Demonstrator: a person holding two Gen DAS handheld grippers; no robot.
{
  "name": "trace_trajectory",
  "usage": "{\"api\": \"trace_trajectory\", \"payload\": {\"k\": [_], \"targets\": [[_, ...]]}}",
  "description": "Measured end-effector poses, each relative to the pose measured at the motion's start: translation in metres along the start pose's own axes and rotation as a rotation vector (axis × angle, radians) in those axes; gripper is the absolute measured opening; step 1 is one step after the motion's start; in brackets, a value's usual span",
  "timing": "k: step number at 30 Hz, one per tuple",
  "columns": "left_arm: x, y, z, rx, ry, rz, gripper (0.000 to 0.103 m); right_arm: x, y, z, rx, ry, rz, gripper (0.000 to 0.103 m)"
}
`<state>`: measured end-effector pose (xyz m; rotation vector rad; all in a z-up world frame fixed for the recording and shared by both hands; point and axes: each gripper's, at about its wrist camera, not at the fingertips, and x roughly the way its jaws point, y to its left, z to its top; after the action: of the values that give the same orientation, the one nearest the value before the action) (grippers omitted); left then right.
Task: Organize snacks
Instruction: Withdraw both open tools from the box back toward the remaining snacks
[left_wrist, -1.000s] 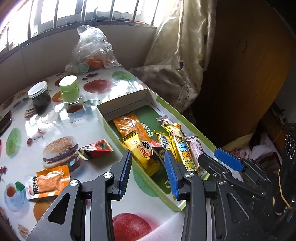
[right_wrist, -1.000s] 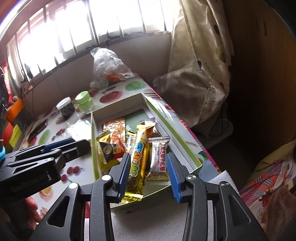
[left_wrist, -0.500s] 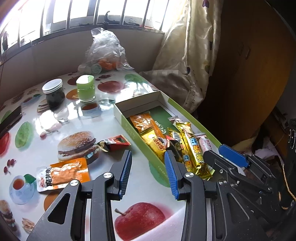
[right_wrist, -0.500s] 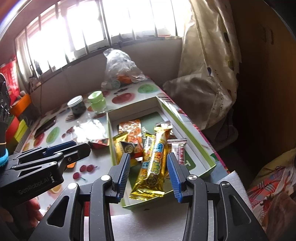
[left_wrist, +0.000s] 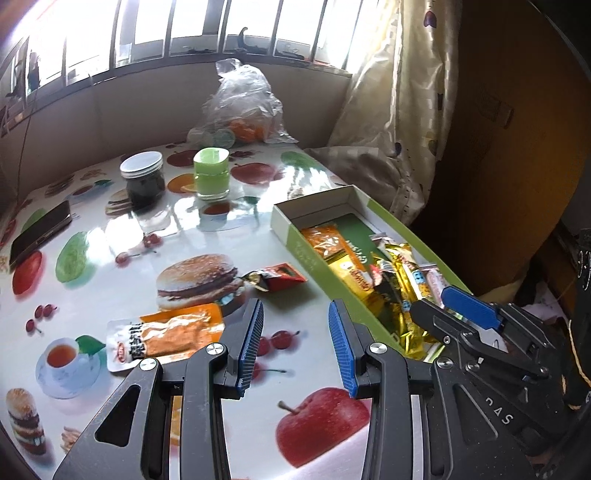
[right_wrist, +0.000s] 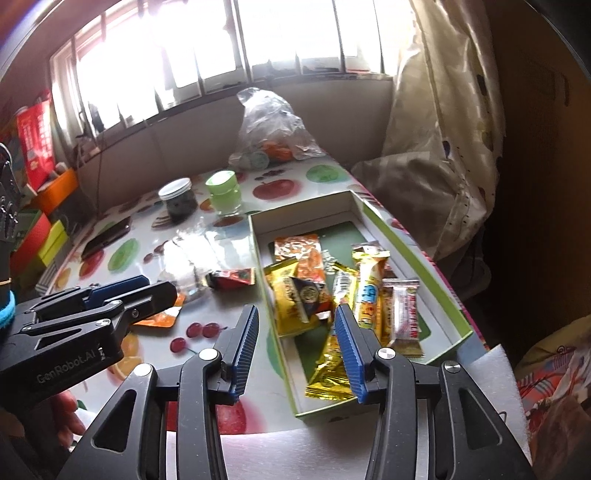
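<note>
- Snacks in shiny gold, orange and pink wrappers (right_wrist: 369, 291) are lying jumbled in the green-rimmed box (right_wrist: 413, 254) at the table's right edge
- Red packet (left_wrist: 282, 275) and orange pouch (left_wrist: 166, 334) are sitting outside, left of the box
- Left gripper (left_wrist: 295, 339) is hovering with jaws apart, empty
- Right gripper (right_wrist: 295, 343) has just been widening its jaws, gripping nothing

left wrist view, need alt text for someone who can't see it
The open left gripper hangs empty over a fruit-print table, where an orange snack packet and a red snack packet lie outside a green box of snacks.
</note>
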<state>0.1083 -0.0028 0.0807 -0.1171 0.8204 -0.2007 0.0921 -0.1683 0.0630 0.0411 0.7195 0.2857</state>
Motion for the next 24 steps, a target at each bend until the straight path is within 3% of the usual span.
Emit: {"api": "trace_trajectory", "payload": {"k": [15,16,17,18,24], "targets": [[0.002,0.06,-0.017,-0.057,0.043,0.071,0.039,0.032,0.036,0.003,-0.084,0.059,0.062,0.048],[0.002,0.064,-0.018,-0.062,0.045,0.077,0.043,0.034,0.038,0.004,-0.089,0.064,0.063,0.048],[0.002,0.069,-0.019,-0.067,0.048,0.081,0.053,0.037,0.041,0.004,-0.092,0.07,0.065,0.048],[0.003,0.073,-0.019,-0.071,0.051,0.085,0.056,0.039,0.042,0.004,-0.094,0.071,0.068,0.048],[0.009,0.091,-0.025,-0.066,0.076,0.101,0.056,0.048,0.053,0.005,-0.121,0.087,0.082,0.048]]}}
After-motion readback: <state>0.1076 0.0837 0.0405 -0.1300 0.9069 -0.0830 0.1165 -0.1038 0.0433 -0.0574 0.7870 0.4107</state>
